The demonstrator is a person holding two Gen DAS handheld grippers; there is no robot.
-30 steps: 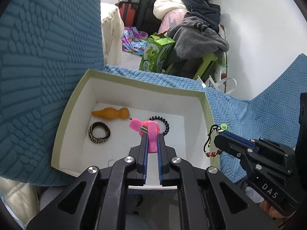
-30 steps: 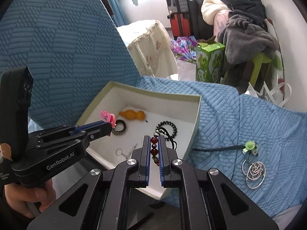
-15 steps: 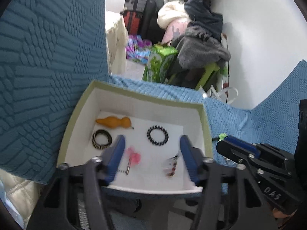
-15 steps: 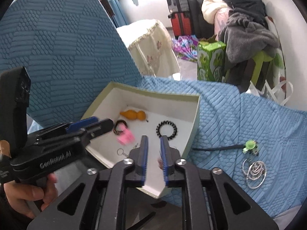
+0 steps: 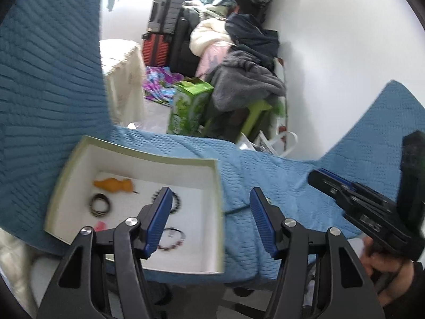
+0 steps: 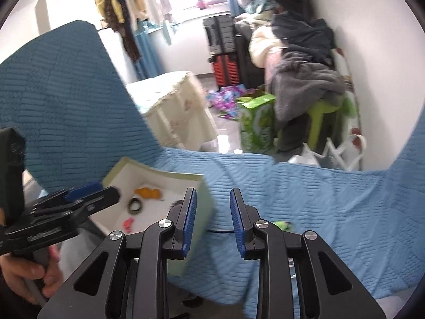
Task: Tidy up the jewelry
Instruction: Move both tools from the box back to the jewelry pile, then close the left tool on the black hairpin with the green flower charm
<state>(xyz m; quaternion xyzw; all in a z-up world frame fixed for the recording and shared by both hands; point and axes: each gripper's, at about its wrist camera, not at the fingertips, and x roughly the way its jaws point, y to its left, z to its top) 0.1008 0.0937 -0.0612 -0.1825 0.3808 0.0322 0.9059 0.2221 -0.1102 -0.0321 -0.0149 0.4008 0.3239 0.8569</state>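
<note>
Both of my tools are empty. The left tool point(image 5: 208, 222) has its blue-padded fingers spread wide, hanging over the near right part of the shallow white box point(image 5: 216, 186) with the pale green rim. The right tool point(image 6: 212, 223) has its fingers parted too, though less widely, and it sits above the box's right wall and the blue quilted cover point(image 6: 332, 204) beside it.

Inside the box I see an orange gourd-shaped charm point(image 5: 113, 184) toward the back, a dark patterned ring band point(image 5: 100, 204) just in front of it, and a black coiled hair tie point(image 5: 176, 203) partly hidden behind my left tool's left finger. Nearer to me lie a small pink clip point(image 5: 101, 225) and a dark beaded bracelet point(image 5: 171, 240) with reddish beads, both resting on the box floor.

Outside the box, on the cover to its right, a thin dark cord point(image 6: 220, 230) runs to a small green piece point(image 6: 281, 223), partly hidden behind my right tool's fingers; the blur keeps me from telling more about it.

In the left wrist view the right tool shows at the right edge, gripped by a hand point(image 5: 385, 260).
</note>
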